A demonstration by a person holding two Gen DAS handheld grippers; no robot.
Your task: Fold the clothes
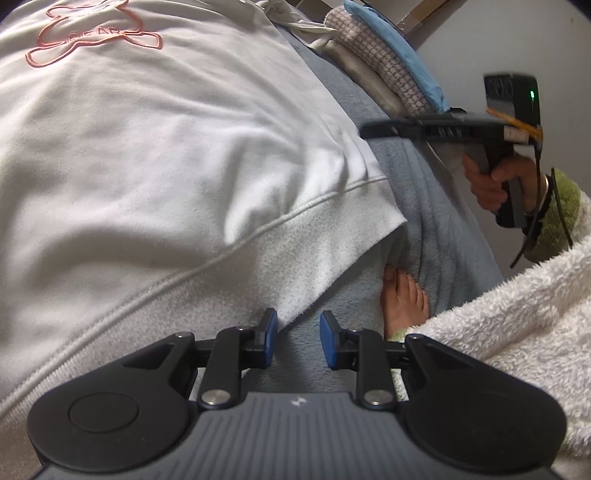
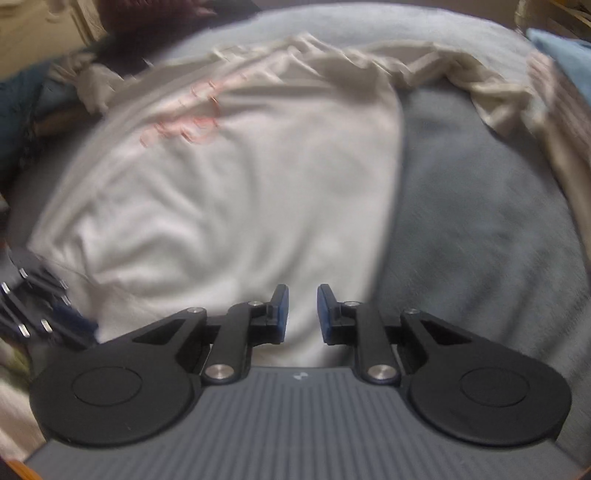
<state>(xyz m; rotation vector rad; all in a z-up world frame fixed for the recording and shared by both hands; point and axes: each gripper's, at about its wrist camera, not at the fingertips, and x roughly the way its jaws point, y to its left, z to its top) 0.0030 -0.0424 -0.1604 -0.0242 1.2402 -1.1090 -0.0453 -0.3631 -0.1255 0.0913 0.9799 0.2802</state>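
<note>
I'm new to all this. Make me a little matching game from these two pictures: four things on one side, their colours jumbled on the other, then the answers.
Things:
1. sweatshirt
2. blanket beneath it
3. bear outline on the sweatshirt
4. pads of the left gripper

Colours:
A. blue
B. pink
C. white
D. grey-blue

Pairs: 1-C, 2-D, 3-B, 4-A
</note>
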